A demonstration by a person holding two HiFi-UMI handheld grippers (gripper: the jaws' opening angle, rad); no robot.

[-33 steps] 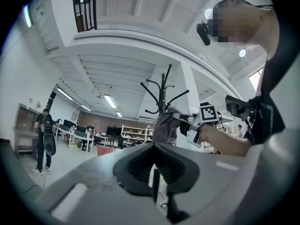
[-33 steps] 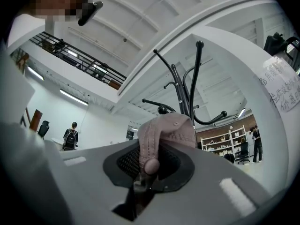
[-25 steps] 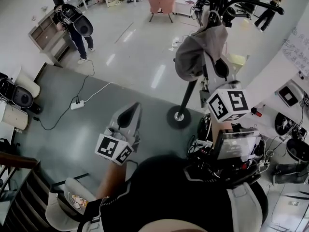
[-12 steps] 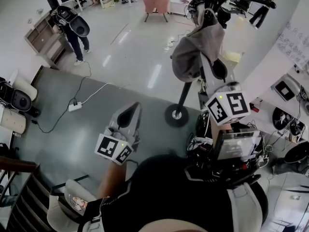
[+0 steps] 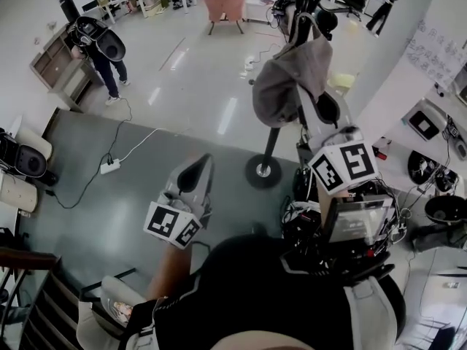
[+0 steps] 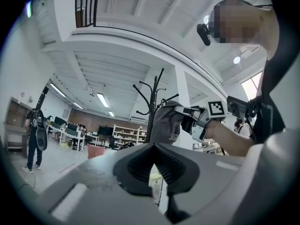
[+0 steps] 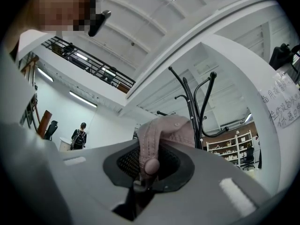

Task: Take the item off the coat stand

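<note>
1. Left gripper (image 5: 195, 172) sits low and close to the body on a bent left arm (image 5: 169, 272), pointing roughly level toward the coat stand (image 5: 271, 141); its jaws are together with nothing between them.
2. A grey cap (image 5: 281, 86) hangs against the black stand's pole, high up and just right of it.
3. Right gripper (image 7: 147, 167) reaches forward and slightly upward on an outstretched right forearm (image 6: 232, 137), jaws clamped on the cap's lower edge.

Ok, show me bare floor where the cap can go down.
Bare: the grey floor between the power strip and the coat stand base; the glossy floor between the pink chair and that base. Crowded: cable clutter right of it.
</note>
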